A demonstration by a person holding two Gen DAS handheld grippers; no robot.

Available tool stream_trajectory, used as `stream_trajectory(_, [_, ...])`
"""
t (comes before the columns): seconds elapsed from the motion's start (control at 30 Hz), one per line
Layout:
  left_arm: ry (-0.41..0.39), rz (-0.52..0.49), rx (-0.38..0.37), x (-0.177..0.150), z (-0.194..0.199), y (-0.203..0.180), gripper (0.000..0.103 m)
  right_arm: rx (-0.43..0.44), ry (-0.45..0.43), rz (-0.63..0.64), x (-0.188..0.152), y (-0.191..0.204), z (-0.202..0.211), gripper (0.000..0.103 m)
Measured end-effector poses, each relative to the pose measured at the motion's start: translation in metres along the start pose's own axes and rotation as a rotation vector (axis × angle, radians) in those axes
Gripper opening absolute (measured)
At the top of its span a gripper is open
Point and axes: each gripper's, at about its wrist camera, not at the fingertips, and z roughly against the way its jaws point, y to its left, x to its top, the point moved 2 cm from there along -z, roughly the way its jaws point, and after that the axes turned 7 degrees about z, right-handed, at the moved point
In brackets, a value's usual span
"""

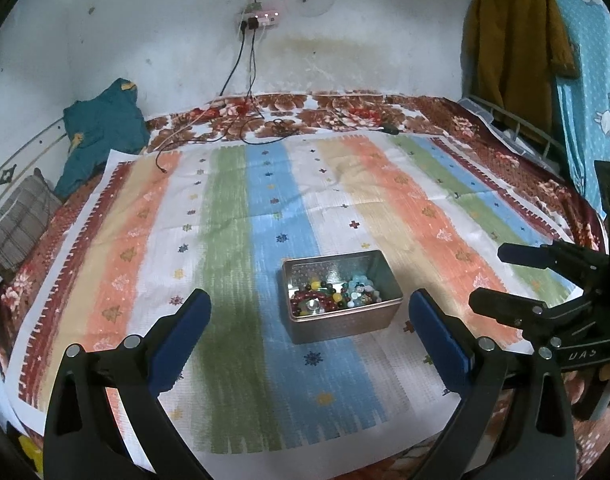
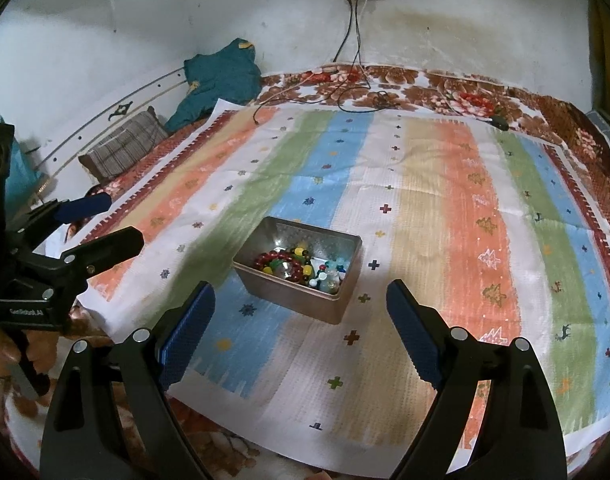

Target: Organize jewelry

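Both claws — left gripper (image 1: 309,320) and right gripper (image 2: 301,316) — are held wide apart, empty; colourful bead jewellery (image 1: 333,294) lies heaped inside the rectangular metal tin (image 1: 345,326) — sorted already or awaiting sorting, undecidable.

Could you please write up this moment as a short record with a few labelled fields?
setting: a bed covered by a striped cloth
container: an open metal tin standing on the cloth, no lid in view
contents: bead bracelets and loose coloured beads, heaped in the tin
left gripper: open, empty, above the cloth, short of the tin
right gripper: open, empty, also short of the tin
background: teal garment and a checked pillow at the bed's edge; cables hang from a wall socket
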Motion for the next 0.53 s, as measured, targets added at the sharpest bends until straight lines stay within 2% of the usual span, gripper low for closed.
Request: stream_trajectory(0.53, [-0.014,-0.008,-0.008,-0.001,0.007,-0.002,0.097,-0.034,-0.038,0.052,0.001,0.012,0.01,0.088])
